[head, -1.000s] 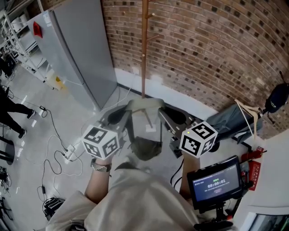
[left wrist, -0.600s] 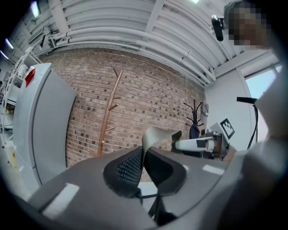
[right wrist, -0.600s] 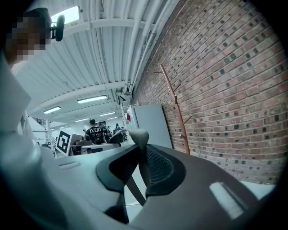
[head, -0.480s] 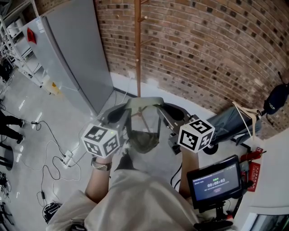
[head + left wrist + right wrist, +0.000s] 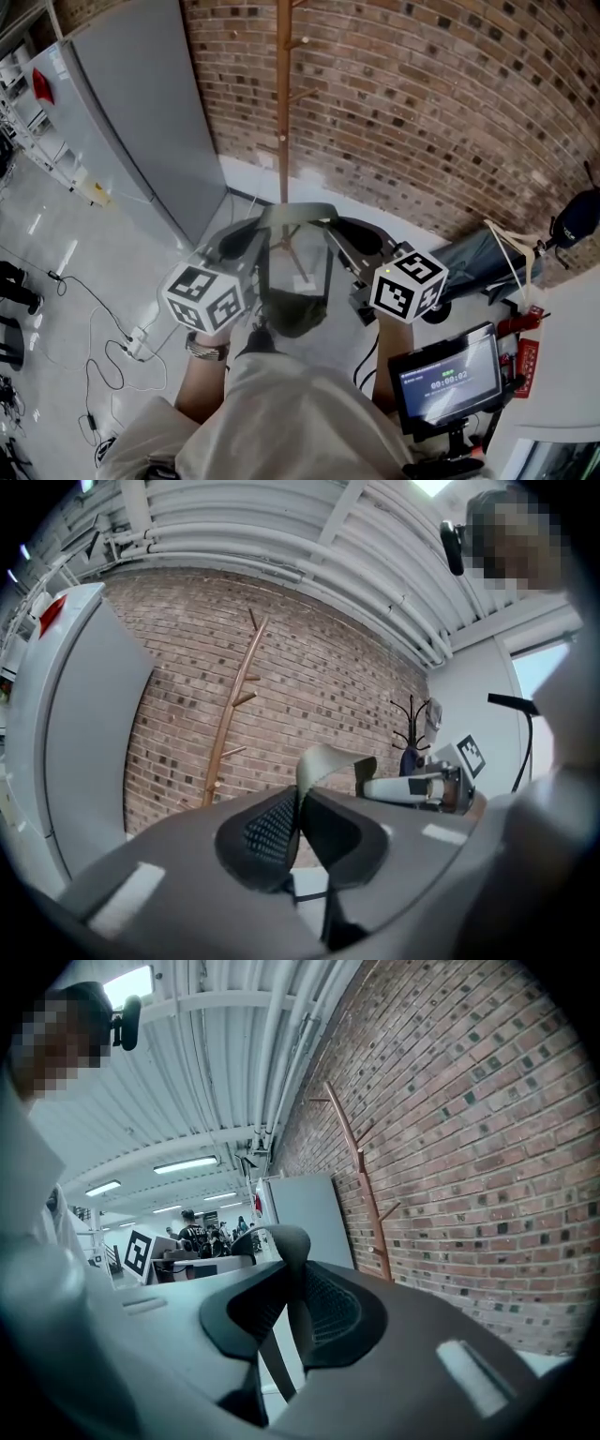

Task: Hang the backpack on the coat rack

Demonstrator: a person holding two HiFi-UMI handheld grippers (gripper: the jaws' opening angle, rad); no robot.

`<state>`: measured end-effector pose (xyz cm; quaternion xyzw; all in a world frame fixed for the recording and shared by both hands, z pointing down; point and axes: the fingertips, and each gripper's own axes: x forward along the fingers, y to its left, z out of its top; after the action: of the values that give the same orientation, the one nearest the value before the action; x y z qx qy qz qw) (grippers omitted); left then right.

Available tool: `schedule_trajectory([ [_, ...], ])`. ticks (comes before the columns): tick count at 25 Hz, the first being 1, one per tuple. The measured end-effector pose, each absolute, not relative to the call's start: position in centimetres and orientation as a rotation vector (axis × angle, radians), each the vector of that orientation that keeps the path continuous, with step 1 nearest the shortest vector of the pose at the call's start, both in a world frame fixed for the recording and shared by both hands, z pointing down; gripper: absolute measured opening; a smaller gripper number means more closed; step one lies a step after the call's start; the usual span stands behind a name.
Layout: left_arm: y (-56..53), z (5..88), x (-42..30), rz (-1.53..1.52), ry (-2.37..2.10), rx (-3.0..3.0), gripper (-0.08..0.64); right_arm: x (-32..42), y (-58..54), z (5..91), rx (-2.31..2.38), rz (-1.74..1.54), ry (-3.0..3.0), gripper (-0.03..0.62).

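Note:
An olive backpack hangs by its top strap between my two grippers, in front of the person's body. My left gripper is shut on the strap's left end, and its pads meet on the webbing. My right gripper holds the other end; its jaws have just been opening a little, with the strap still pinched between the pads. The wooden coat rack stands ahead against the brick wall, its pegs above gripper level.
A tall grey cabinet stands left of the rack. Cables and a power strip lie on the floor at left. A screen on a stand and a grey bag are at right, by a black coat stand.
Both grippers and the backpack have moved forward toward the brick wall and the rack. The floor and cabinet have slid left in the head view, and a person at the left edge has dropped out.

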<state>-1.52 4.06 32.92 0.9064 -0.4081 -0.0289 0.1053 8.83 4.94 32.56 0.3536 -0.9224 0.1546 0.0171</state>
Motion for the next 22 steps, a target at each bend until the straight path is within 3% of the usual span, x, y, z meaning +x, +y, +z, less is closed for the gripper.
schedule_trajectory([
  [22,-11.4,33.7,-4.9,-0.084,-1.064,2.673,0.008,5.5,-10.1,33.1,1.270,0.571,-2.795,0.056],
])
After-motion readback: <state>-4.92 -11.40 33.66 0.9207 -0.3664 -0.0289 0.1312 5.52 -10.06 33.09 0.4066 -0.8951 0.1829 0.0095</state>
